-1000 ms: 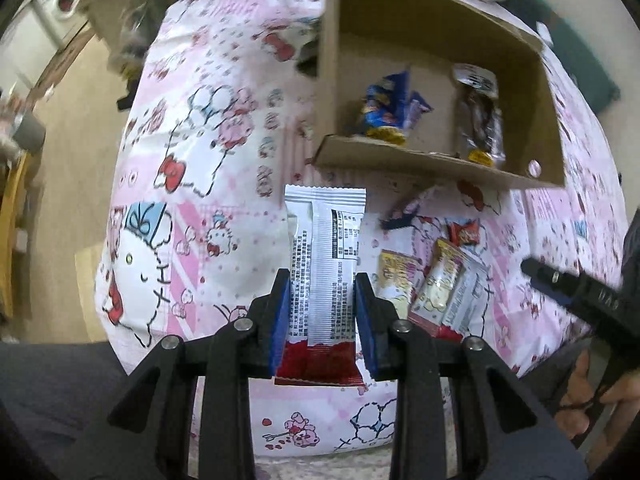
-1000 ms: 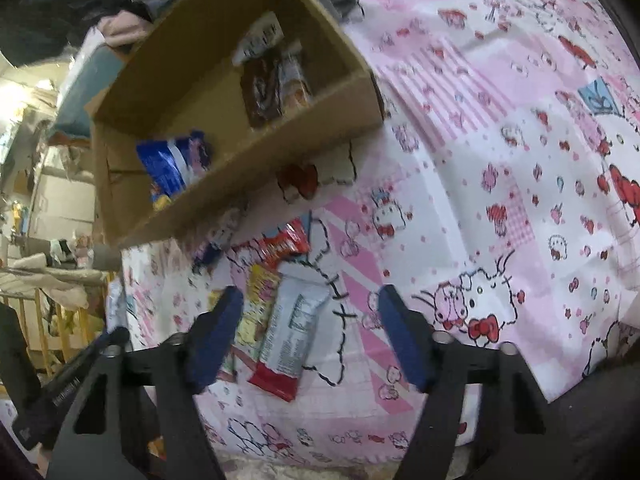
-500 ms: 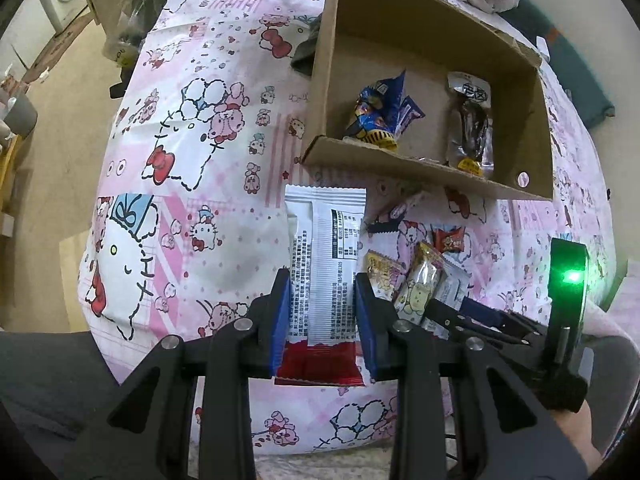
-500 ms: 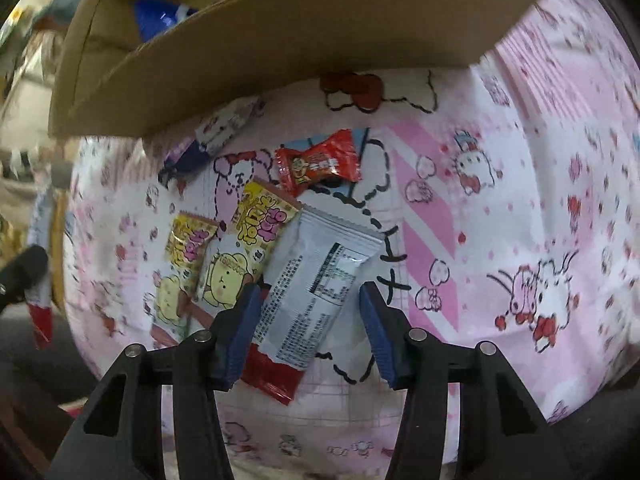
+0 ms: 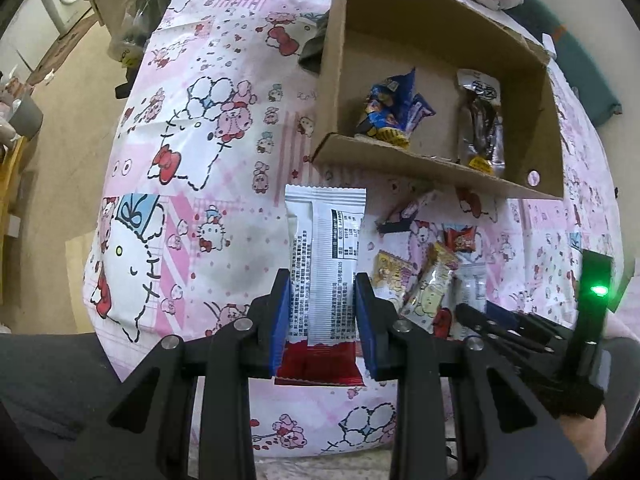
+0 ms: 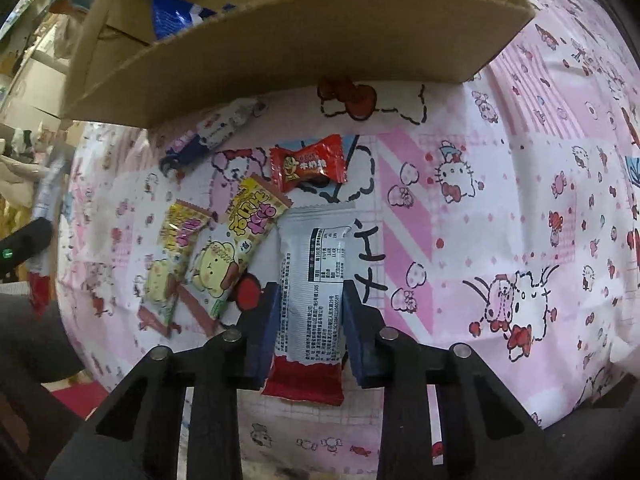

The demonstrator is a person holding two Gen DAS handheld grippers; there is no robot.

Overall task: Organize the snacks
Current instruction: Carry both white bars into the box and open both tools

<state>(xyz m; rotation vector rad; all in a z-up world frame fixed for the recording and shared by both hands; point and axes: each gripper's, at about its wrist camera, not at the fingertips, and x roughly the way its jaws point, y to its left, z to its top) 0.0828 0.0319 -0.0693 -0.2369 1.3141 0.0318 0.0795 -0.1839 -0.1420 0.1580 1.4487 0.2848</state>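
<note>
The cardboard box [image 5: 440, 92] sits ahead of you on the pink cartoon bedsheet [image 5: 192, 168], open face towards you, with a blue packet [image 5: 394, 114] and a dark packet [image 5: 480, 128] already inside. Between you and its front lip lies the loose pile: two yellow snack bars [image 6: 224, 256], a red candy [image 6: 308, 162], a pale wrapper [image 6: 218, 128]. Your left gripper [image 5: 322, 316] is clamped on a silver-and-red bar [image 5: 325, 264], long axis running straight out from the jaws towards the box. Your right gripper [image 6: 306, 328] has just been closing, and its jaws now straddle a second silver-and-red bar [image 6: 310, 292] lying on the sheet, pads against its long edges, bar pointing out along the fingers. It looks gripped. Both bars aim at the box, and your right one sits nearer the lip, so I'd judge it goes in first: lift, then forward over the edge.
</note>
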